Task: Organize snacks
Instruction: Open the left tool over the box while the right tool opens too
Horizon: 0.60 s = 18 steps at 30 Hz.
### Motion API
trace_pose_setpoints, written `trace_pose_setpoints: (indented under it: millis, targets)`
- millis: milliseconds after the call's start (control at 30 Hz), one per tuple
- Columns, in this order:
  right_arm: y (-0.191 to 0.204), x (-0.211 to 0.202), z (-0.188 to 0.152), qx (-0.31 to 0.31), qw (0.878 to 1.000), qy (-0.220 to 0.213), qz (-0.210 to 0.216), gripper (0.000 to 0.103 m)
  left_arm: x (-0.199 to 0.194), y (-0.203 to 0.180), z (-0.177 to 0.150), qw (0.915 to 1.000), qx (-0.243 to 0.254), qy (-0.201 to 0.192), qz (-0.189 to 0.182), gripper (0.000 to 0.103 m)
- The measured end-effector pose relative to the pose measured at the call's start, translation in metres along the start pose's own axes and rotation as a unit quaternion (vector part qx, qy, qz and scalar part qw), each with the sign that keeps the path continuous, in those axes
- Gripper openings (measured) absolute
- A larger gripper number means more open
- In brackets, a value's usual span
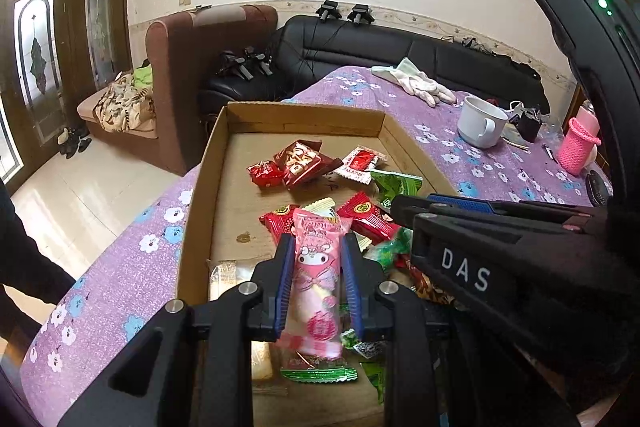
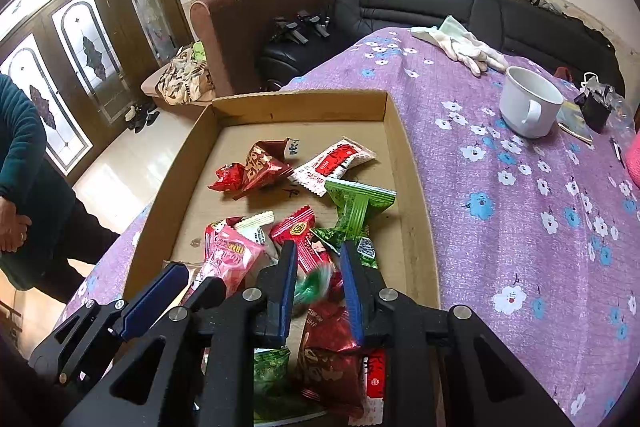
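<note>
- Our left tongs [image 1: 316,247] grip a pink packet [image 1: 316,267], pads pressed on both its long sides, over the near part of the box [image 1: 200,187].
- Our right tongs [image 2: 318,259] are closed on a blurred green wrapper [image 2: 314,283] over the snack heap at the near right of the box.
- The two tongs stand just beside each other; the right one crosses the left view from the right.
- More snacks [image 2: 256,167] lie mid-box; the far strip of the box floor and its left side are bare cardboard.
- The box's left wall runs along the bench [image 2: 520,207] edge, with floor below.
- Right of the box, flowered cloth lies open up to the mug [image 2: 528,103] and gloves [image 2: 460,47].
- A person [image 2: 24,167] stands at the left, apart from the bench.
</note>
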State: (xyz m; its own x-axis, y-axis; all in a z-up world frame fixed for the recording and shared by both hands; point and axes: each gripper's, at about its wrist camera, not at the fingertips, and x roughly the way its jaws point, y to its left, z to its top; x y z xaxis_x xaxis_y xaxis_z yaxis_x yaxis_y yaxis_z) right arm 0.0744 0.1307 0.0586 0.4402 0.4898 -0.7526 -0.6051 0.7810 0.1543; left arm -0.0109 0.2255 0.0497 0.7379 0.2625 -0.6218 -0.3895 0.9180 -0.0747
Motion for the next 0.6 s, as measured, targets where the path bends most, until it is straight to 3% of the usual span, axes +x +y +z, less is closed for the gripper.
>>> trace_pose_setpoints:
  millis: [167, 300, 500, 600]
  targets:
    - [-0.002, -0.005, -0.001, 0.005, 1.0, -0.003, 0.002, 0.025, -0.002, -0.001, 0.0, 0.9999, 0.003, -0.008, 0.006, 0.025]
    - [-0.003, -0.014, -0.002, 0.009, 1.0, -0.014, 0.002, 0.032, -0.007, -0.001, 0.0, 0.9997, 0.005, -0.023, 0.012, 0.044]
    - [-0.009, -0.04, -0.002, 0.015, 0.999, -0.045, 0.004, 0.048, -0.015, -0.005, 0.0, 0.9988, 0.015, -0.042, 0.02, 0.052]
    - [-0.015, -0.055, -0.004, 0.022, 0.998, -0.058, 0.002, 0.05, -0.019, -0.006, 0.0, 0.9981, 0.019, -0.053, 0.026, 0.057]
